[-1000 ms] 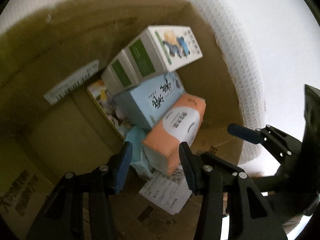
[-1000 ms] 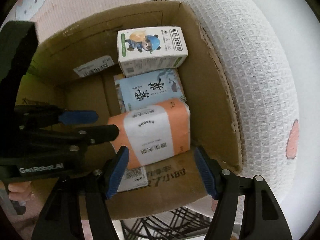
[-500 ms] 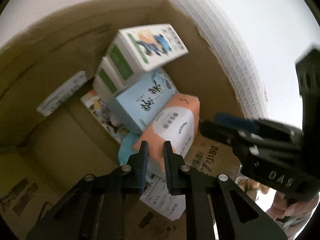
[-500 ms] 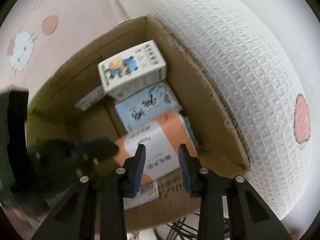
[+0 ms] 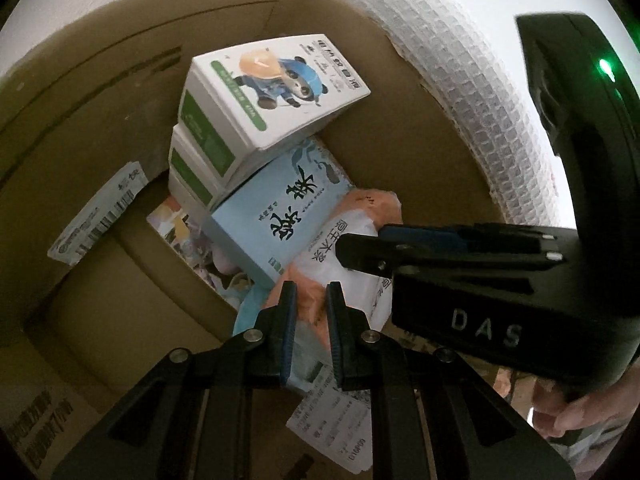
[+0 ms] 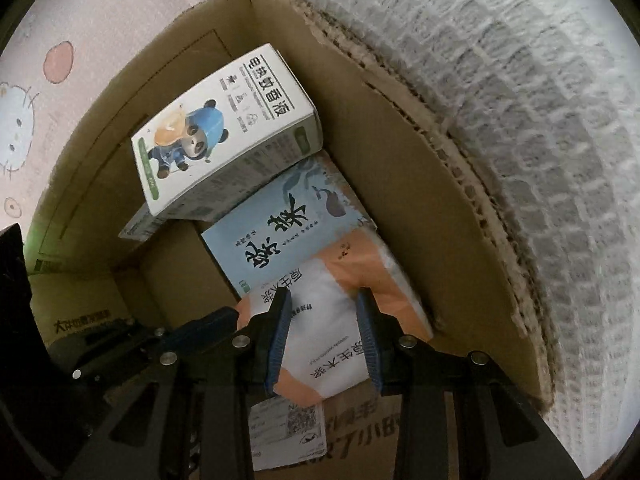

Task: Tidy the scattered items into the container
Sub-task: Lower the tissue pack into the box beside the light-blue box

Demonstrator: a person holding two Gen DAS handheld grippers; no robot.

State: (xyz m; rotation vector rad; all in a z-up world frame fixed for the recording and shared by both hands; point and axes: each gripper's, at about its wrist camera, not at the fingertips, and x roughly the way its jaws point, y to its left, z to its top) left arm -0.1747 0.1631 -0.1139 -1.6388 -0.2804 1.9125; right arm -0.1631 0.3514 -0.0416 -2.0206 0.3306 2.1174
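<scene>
An open cardboard box [image 5: 400, 140] [image 6: 380, 160] holds a white panda-print carton [image 5: 276, 88] [image 6: 224, 128] lying on a light blue box [image 5: 288, 216] [image 6: 288, 224]. In front of them is a soft orange-and-white tissue pack [image 5: 360, 216] [image 6: 384, 272]. My right gripper [image 6: 323, 320] points down into the box, shut on the pack's white middle, which bulges between the pads. My left gripper [image 5: 311, 312] is shut on the pack's near orange corner. Each gripper shows in the other's view: the right gripper [image 5: 360, 246] and the left gripper [image 6: 224, 320].
A white shipping label [image 5: 96, 216] sticks to the box's inner wall, and a paper slip [image 5: 332, 432] [image 6: 288, 428] lies on the box floor. White waffle-weave fabric [image 5: 460, 60] [image 6: 520, 120] borders the box; a pink cartoon sheet [image 6: 60, 60] lies beyond. A person's hand [image 5: 576, 420] holds the right gripper.
Both grippers went from wide open to closed on the tissue pack. The right gripper came down and rolled, and moved further into the left wrist view.
</scene>
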